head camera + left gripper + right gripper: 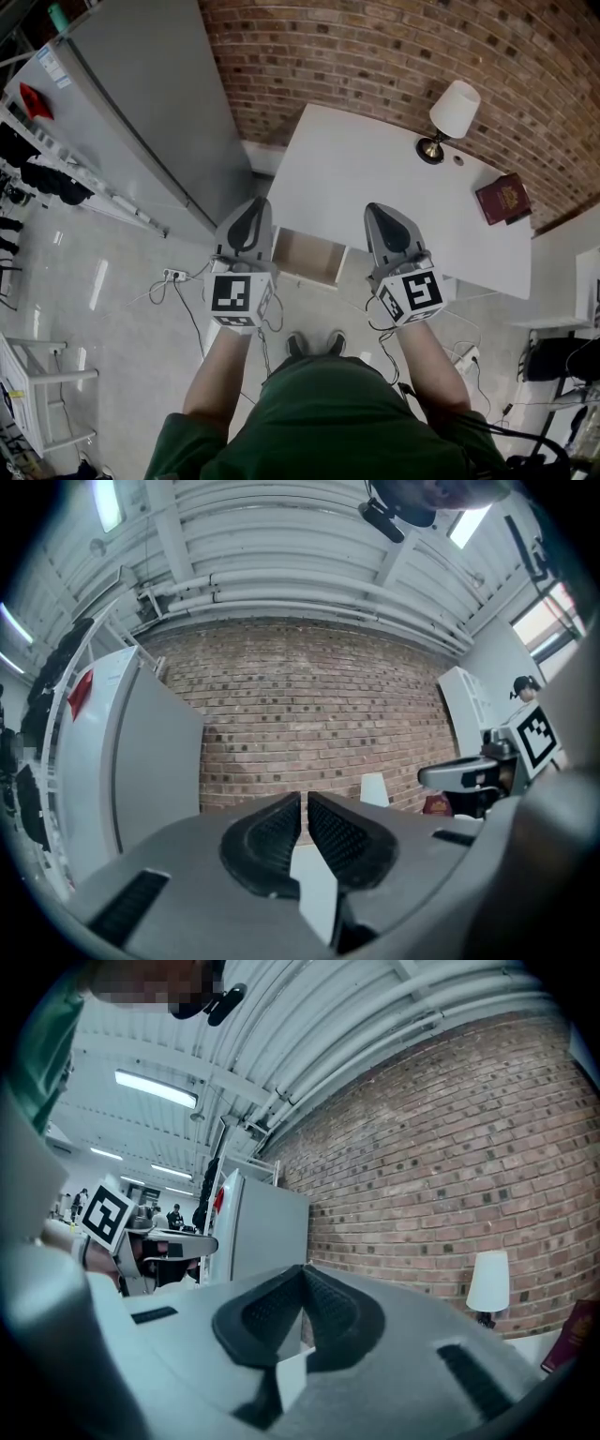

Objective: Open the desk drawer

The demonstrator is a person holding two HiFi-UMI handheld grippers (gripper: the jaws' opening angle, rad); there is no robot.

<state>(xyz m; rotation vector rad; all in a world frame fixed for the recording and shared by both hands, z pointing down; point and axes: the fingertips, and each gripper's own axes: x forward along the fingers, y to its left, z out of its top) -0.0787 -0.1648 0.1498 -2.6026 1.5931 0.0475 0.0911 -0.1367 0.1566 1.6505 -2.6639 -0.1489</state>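
Observation:
The white desk (375,169) stands against a brick wall. Its drawer (309,257) is pulled out at the front edge and shows a bare wooden inside. My left gripper (253,208) is held up just left of the drawer, and my right gripper (380,214) just right of it. Neither touches the drawer. In the left gripper view the left gripper (305,799) has its ribbed pads together with nothing between them. The right gripper (303,1269) is likewise shut on nothing, pointing at the brick wall.
A table lamp (452,114) and a red book (503,198) sit at the desk's far right. A tall grey fridge (141,103) stands left of the desk. Cables and a power strip (173,276) lie on the floor by my feet (314,345).

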